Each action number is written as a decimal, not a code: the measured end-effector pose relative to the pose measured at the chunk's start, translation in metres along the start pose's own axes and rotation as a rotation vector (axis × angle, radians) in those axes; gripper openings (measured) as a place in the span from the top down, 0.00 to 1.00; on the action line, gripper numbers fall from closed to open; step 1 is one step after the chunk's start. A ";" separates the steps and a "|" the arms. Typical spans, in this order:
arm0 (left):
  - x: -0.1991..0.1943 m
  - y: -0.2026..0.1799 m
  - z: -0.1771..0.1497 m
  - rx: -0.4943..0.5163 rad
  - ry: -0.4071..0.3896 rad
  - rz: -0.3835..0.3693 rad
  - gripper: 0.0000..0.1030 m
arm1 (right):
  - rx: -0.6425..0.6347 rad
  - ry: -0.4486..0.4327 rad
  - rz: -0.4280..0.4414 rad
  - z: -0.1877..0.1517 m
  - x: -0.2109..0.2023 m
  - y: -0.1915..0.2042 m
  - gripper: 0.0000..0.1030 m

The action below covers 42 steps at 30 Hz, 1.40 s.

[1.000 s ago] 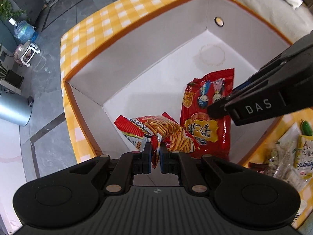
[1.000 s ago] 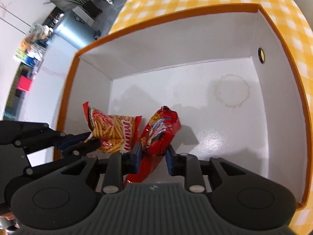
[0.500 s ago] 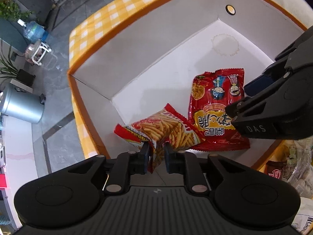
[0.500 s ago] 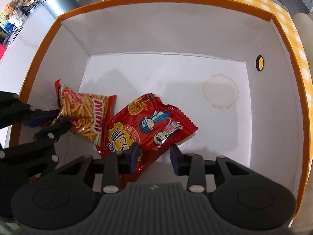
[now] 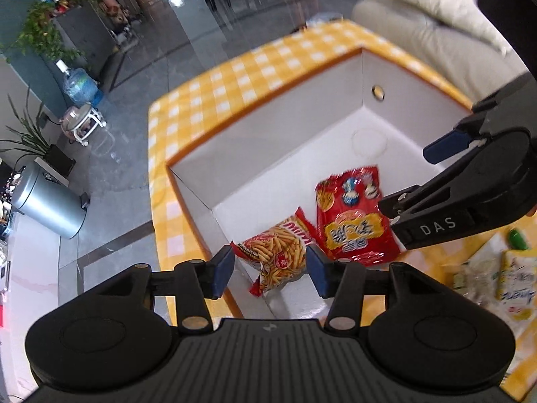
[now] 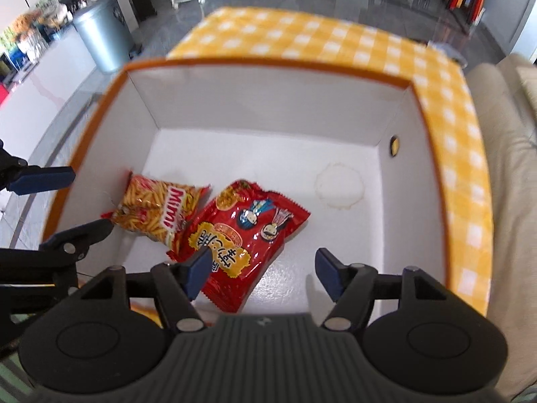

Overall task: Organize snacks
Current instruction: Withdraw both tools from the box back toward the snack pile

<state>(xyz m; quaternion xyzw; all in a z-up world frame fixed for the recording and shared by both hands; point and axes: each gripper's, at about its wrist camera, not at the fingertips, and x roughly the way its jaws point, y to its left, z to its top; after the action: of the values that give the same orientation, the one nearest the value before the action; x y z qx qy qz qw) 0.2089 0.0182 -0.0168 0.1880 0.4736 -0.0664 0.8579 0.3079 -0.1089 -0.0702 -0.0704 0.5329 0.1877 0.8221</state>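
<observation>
Left wrist view: left hand-held gripper (image 5: 270, 270) released, jaws just been opening, nothing pinched, hanging above near corner of box (image 5: 268, 141). Fries bag (image 5: 280, 252) flat on box floor in that corner, red snack bag (image 5: 352, 221) just beside it, edges overlapping. Right wrist view: right hand-held gripper (image 6: 263, 273) also released, jaws just been opening, above box, red snack bag's near end showing below, pads clear of it. More snack packets (image 5: 503, 285) blurred on table right of box.

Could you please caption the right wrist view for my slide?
Open right claw above two snack packs lying in a white box.
</observation>
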 end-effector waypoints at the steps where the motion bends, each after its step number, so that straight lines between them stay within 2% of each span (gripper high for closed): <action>1: -0.007 0.001 -0.002 -0.013 -0.016 -0.004 0.43 | 0.003 -0.021 -0.002 -0.003 -0.007 -0.001 0.36; 10: -0.080 -0.004 -0.034 -0.141 -0.185 -0.083 0.43 | 0.068 -0.241 -0.029 -0.055 -0.082 0.000 0.36; 17: -0.105 -0.024 -0.064 -0.215 -0.265 -0.177 0.43 | 0.118 -0.324 -0.063 -0.112 -0.114 0.001 0.36; 22: -0.100 -0.040 -0.087 -0.280 -0.246 -0.235 0.43 | 0.142 -0.354 -0.089 -0.152 -0.125 0.002 0.36; 35: -0.092 -0.078 -0.127 -0.209 -0.162 -0.273 0.43 | 0.102 -0.390 -0.128 -0.226 -0.132 0.012 0.36; 39: -0.083 -0.084 -0.133 -0.198 -0.108 -0.273 0.43 | 0.094 -0.356 -0.131 -0.238 -0.129 0.013 0.36; 42: -0.078 -0.088 -0.136 -0.179 -0.084 -0.300 0.43 | 0.105 -0.311 -0.092 -0.246 -0.121 0.012 0.35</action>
<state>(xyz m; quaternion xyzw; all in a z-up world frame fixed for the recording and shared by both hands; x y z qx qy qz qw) 0.0337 -0.0159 -0.0396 0.0350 0.4639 -0.1589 0.8708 0.0506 -0.2035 -0.0636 -0.0219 0.4047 0.1302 0.9049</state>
